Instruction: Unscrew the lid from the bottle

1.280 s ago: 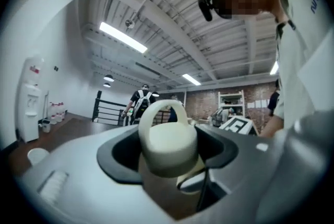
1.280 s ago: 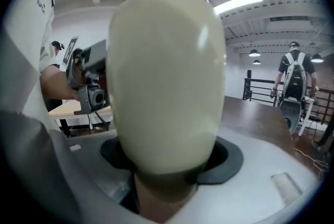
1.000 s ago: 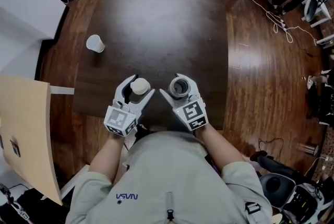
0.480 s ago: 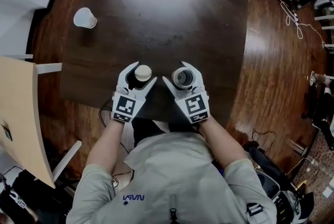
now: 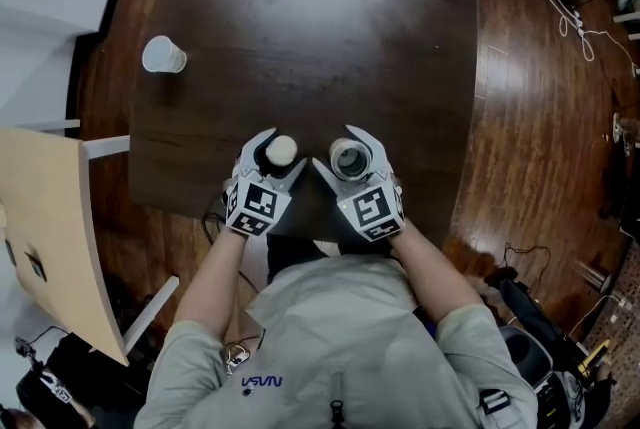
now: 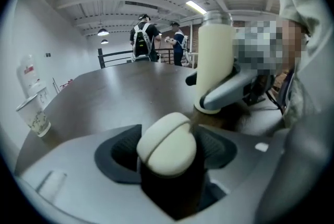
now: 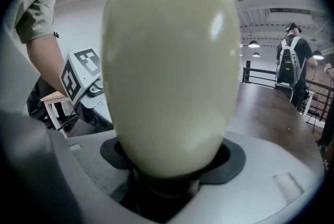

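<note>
Though near, bottle (image 7: 172,66) base unseen.

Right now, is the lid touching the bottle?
Apart. The head view shows the lid beside the open bottle, with a clear gap between them.

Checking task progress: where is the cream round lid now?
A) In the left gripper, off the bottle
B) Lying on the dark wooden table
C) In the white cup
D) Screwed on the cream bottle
A: the cream round lid sits clamped in the left gripper, while the cream bottle in the right gripper shows an open mouth.
</note>
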Tool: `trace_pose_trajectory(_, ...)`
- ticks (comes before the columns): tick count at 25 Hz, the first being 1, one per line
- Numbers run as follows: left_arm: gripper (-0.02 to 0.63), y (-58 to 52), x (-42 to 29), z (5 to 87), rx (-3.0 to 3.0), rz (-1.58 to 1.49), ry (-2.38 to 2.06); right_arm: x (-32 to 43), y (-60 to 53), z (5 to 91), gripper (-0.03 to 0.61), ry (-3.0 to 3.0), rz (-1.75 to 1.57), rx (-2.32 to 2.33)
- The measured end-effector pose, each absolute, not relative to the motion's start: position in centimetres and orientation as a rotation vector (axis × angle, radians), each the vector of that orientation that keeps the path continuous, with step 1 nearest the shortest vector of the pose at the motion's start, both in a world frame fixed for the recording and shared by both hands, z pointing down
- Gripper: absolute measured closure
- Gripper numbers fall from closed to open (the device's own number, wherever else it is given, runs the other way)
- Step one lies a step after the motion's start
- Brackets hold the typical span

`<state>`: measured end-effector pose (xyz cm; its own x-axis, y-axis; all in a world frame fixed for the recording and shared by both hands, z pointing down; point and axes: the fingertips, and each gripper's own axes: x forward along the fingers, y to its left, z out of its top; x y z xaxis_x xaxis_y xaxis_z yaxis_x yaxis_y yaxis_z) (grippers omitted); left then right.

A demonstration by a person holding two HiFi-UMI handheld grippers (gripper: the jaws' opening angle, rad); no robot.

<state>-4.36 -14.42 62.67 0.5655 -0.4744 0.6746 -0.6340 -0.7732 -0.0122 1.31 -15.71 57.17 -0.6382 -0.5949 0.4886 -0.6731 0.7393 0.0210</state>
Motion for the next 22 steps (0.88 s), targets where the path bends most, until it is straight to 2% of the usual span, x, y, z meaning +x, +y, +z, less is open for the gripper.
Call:
trace_pose_trajectory(5,0.267,-14.8,-5.3,61.8,2.542,0.985,-0.943,1.6,-15.1,57.8,0.221,-2.457,0.267,0.926)
trace_pose_trajectory(11,0.275,-13.2,-7.9,59.9,2.432,0.82,-1.159,3.7,-13.3,58.7,0.21,-2.458,0.326,0.891)
trace_pose_trajectory(14,0.351,-11.9,-9.4,58.2,2.362,0.654,-1.31,5.2,-11.9,58.3,0.21,-2.491,0.415,0.937)
trace_pose_trajectory(16,0.447,-10.5,-9.8,56.8,2.31,0.534,-1.394,6.2,-10.9,56.8,0.214,-2.521,0.473,1.004)
trace_pose_trajectory(17,0.538,-9.6,-9.7,56.1,2.287,0.49,-1.422,6.7,-10.4,55.7,0.275,-2.53,0.48,1.04)
trace_pose_trajectory(18,0.611,-8.7,-9.3,55.5,2.275,0.46,-1.437,7.1,-9.9,54.6,0.387,-2.537,0.468,1.073)
trace_pose_trajectory(19,0.612,-8.0,-8.7,54.9,2.277,0.438,-1.44,7.3,-9.6,53.6,0.506,-2.547,0.443,1.095)
trace_pose_trajectory(20,0.612,-7.6,-8.0,54.2,2.292,0.421,-1.435,7.2,-9.5,52.6,0.578,-2.561,0.414,1.101)
trace_pose_trajectory(22,0.612,-7.4,-6.7,52.6,2.349,0.39,-1.42,6.7,-9.5,50.7,0.578,-2.599,0.366,1.095)
